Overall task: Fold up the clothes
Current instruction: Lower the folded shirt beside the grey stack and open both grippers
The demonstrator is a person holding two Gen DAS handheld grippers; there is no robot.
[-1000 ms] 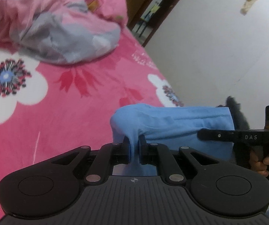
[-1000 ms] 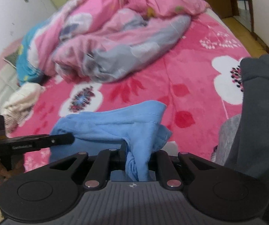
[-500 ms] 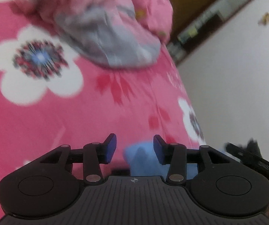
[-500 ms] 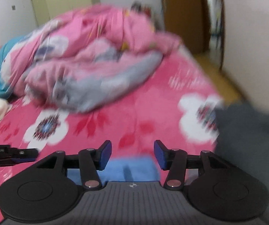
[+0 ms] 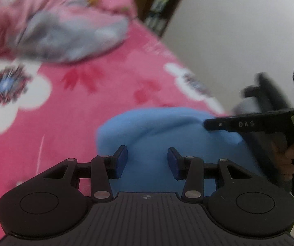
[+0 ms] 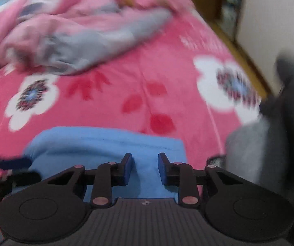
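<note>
Low in the middle of both wrist views lies a light blue garment (image 5: 167, 135), bunched on the pink bed cover (image 5: 69, 123) with big white flowers. Seen from the right wrist, the same cloth (image 6: 105, 143) shows one long straight hem along its upper edge, and it lies flat on the bed.

Just over the cloth hangs the left gripper (image 5: 147, 161). Its jaws stand apart, with blue cloth showing between them, and the pads do not press on it. The right gripper (image 6: 144, 168) is also above the cloth; its jaws are closing, the gap is narrower, and the blue pads do not yet pinch the fabric between them.

At the right edge of the left wrist view the other gripper reaches in over the cloth, held by a hand (image 5: 290, 155). A green light glows on the box above it.

Toward the upper left of both views a crumpled pink and grey quilt (image 6: 75, 30) is piled on the bed. A dark grey garment (image 6: 286, 127) fills the right side of the right wrist view. Both pictures are blurred.
</note>
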